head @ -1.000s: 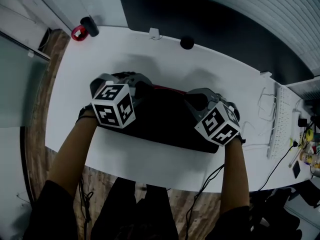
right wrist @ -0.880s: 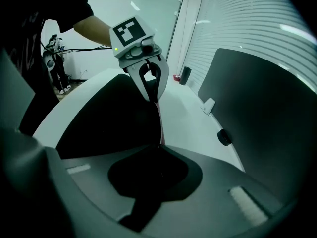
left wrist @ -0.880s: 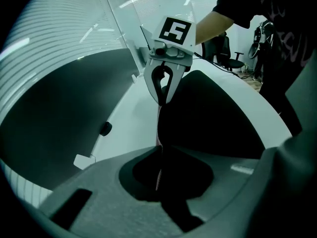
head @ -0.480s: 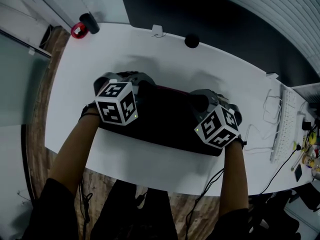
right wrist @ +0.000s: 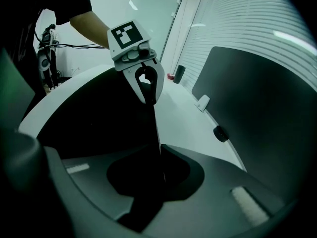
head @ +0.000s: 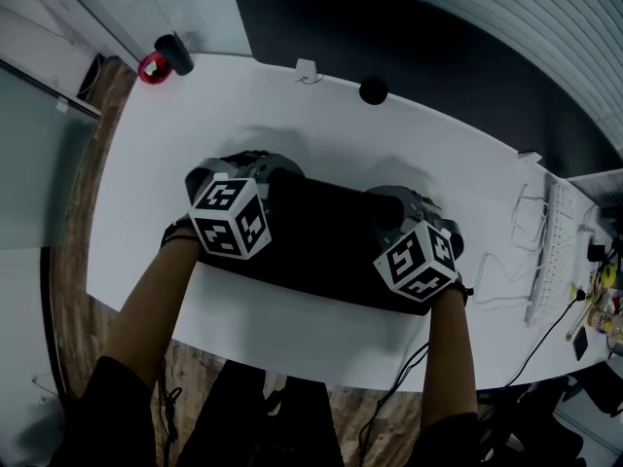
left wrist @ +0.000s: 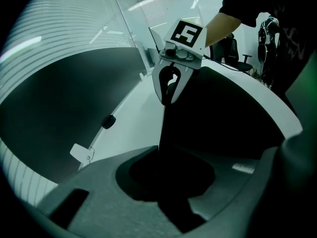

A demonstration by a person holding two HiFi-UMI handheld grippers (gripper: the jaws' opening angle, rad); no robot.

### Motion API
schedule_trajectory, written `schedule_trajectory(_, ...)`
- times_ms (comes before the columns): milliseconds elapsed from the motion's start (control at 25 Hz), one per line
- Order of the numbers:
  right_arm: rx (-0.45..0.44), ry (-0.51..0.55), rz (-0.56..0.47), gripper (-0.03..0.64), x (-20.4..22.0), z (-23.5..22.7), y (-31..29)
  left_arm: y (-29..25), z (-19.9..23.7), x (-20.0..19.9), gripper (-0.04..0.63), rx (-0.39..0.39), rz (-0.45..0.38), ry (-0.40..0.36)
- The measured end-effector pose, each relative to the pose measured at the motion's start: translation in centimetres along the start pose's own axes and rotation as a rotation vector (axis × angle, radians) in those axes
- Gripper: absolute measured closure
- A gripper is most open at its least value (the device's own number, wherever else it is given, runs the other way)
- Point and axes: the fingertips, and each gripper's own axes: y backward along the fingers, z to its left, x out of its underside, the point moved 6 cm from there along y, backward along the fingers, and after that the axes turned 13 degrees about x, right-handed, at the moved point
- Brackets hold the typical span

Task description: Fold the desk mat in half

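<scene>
The black desk mat [head: 321,246] lies on the white table [head: 146,163], folded over on itself. My left gripper [head: 275,175] is at its left end and my right gripper [head: 386,207] at its right end, both along the far edge. In the left gripper view the mat [left wrist: 223,113] runs as a thin edge into my left gripper [left wrist: 166,182], with the right gripper [left wrist: 171,86] on the same edge farther off. In the right gripper view the mat [right wrist: 99,118] enters my right gripper [right wrist: 156,182]; the left gripper [right wrist: 146,88] shows beyond. Both pairs of jaws are opening with the mat edge still pinched between them.
A red and black object [head: 161,58] sits at the table's far left corner. A white clip [head: 305,67] and a small black round thing [head: 372,90] stand at the far edge before a dark panel [head: 438,56]. A keyboard [head: 555,251] and cables lie at the right.
Both grippers have come slightly lower with the mat edge. The thin reddish strip along the mat's far edge no longer shows.
</scene>
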Motion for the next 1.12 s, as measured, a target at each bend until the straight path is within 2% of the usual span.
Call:
schedule_trajectory(120,0.019,-0.015,-0.015,0.557,0.1,-0.1,0.0,0.1,0.1,0.2,0.538,-0.016,-0.032,0.030)
schedule_trajectory(240,0.050,-0.013,-0.021,0.523,0.1,-0.4,0.1,0.2,0.1,0.3,0.536,-0.033,-0.047,0.049)
schedule_trajectory(440,0.098,-0.048,-0.030,0.495,0.2,-0.7,0.4,0.4,0.1,0.3,0.531,-0.056,-0.019,0.050)
schedule_trajectory(600,0.120,-0.160,-0.079,0.468,-0.3,-1.5,0.9,1.0,0.3,0.3,0.531,-0.080,-0.042,0.072)
schedule_trajectory(760,0.169,-0.286,-0.118,0.523,-0.6,-2.4,1.7,2.3,0.7,0.2,0.536,-0.129,-0.091,0.120)
schedule_trajectory(960,0.208,-0.449,-0.186,0.567,-1.2,-3.2,3.0,4.0,1.2,-0.3,0.593,-0.203,-0.199,0.218)
schedule_trajectory(1040,0.235,-0.489,-0.205,0.607,-1.5,-3.4,3.6,4.8,1.2,-0.9,0.600,-0.222,-0.246,0.243)
schedule_trajectory(1120,0.266,-0.508,-0.212,0.607,-1.7,-3.5,4.2,5.4,1.1,-1.5,0.600,-0.243,-0.286,0.274)
